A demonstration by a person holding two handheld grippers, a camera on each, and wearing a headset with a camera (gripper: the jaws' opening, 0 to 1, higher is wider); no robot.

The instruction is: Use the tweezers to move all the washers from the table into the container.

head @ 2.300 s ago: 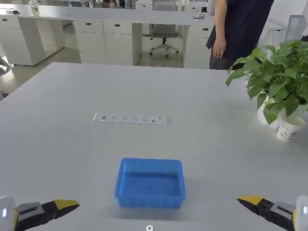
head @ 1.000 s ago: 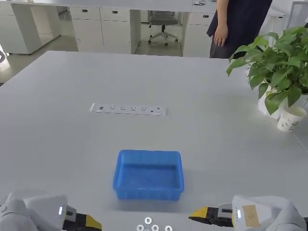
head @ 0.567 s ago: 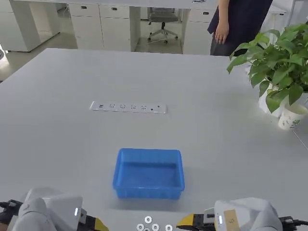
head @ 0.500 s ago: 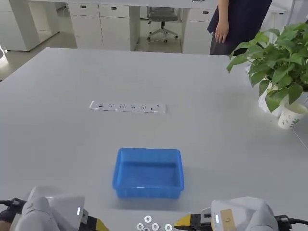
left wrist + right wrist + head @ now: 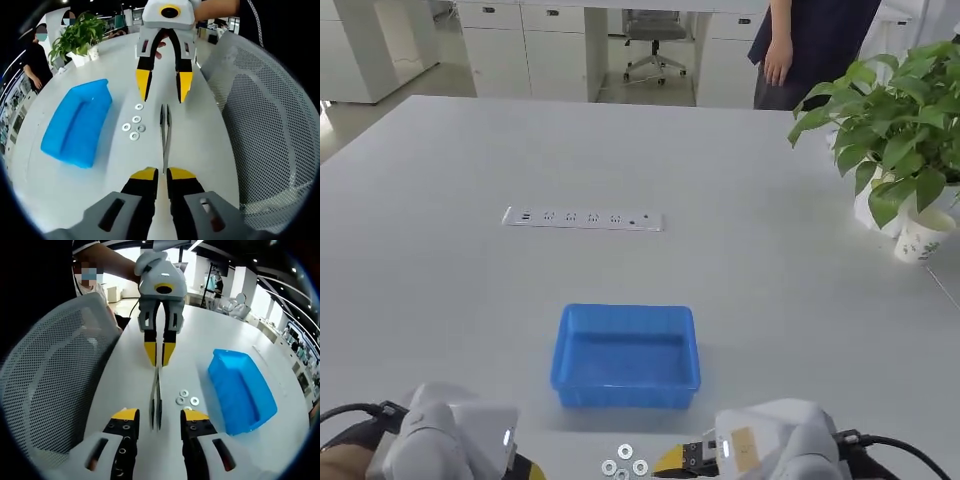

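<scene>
the left gripper (image 5: 163,176) is held at the near left edge of the table (image 5: 770,250). its jaws are clenched on one end of the tweezers (image 5: 164,131). the tweezers are laid flat on the table and are stretched to the right, toward the other gripper. just beyond the tweezers, a small cluster of washers (image 5: 625,452) is scattered on the table, apart from the tweezers. the washers are placed near the container's near wall, outside it. the blue container (image 5: 625,388) is set upright in the middle of the table, a little farther off than the washers. a white power strip (image 5: 582,219) is laid well beyond it. the right gripper (image 5: 159,416) is held at the near right and is faced toward the left one. its jaws are released and spread wide, one on each side of the tweezers' free end, without touching it. at the far right edge, a potted plant (image 5: 900,130) and a paper cup (image 5: 918,238) are placed side by side. a person (image 5: 815,45) is seen standing past the table's far side.
</scene>
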